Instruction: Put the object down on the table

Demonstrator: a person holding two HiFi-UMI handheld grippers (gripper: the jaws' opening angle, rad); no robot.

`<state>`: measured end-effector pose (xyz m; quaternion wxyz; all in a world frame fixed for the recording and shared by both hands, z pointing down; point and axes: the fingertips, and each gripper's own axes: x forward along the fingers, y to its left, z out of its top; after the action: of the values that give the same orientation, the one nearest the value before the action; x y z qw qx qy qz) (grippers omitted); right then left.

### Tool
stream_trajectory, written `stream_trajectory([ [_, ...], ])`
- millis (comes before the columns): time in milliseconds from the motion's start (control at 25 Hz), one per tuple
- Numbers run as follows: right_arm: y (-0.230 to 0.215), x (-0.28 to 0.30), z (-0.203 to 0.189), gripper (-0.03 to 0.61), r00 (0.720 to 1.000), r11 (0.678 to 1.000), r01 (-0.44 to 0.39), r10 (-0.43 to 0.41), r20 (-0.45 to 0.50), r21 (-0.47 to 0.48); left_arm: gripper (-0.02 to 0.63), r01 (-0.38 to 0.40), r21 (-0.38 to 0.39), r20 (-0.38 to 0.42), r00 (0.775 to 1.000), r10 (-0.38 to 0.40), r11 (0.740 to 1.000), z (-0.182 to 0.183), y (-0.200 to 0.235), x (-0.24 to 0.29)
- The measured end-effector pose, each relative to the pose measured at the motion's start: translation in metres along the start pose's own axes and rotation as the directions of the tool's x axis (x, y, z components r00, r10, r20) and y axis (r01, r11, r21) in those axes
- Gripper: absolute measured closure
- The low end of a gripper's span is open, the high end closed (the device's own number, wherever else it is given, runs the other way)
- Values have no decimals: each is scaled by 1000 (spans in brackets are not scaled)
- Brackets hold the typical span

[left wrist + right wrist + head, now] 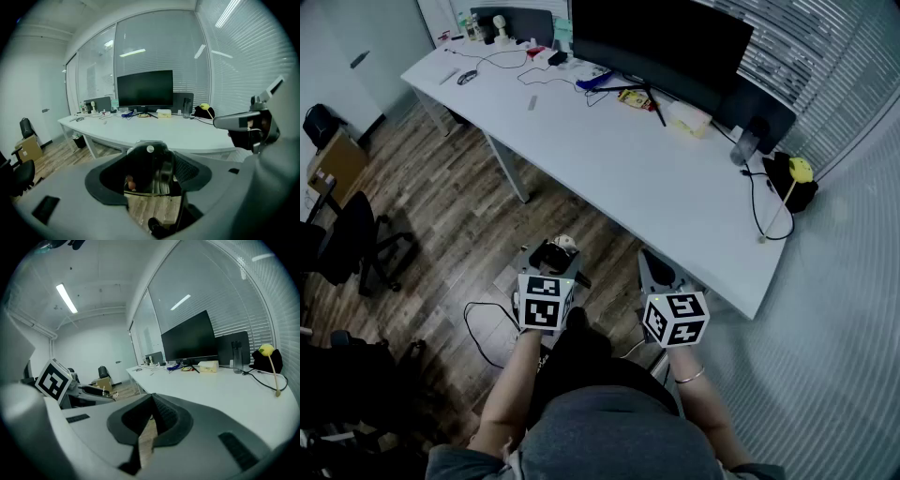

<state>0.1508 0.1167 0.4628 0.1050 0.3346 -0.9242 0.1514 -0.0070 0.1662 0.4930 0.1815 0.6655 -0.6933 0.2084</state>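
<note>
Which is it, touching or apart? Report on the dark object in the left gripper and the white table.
Apart. The head view shows the dark object hanging over the wooden floor, with bare floorboards between it and the white table's near edge.

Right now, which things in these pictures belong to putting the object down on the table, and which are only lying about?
Belongs to the job:
- dark object, held between the jaws
- left gripper
- white table

Only lying about:
- monitor
- pale box
- bottle
- office chair
</note>
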Motion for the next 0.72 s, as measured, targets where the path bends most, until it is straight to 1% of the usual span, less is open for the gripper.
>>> stream_trajectory([
  [400,-2,0,1,573,1000,999,-4,3,19,36,307,-2,14,6,1000,2,1000,5,2,0],
  [720,-14,16,9,572,1000,999,10,-11,18,41,307,-13,-8,19,1000,13,1000,16,18,16],
])
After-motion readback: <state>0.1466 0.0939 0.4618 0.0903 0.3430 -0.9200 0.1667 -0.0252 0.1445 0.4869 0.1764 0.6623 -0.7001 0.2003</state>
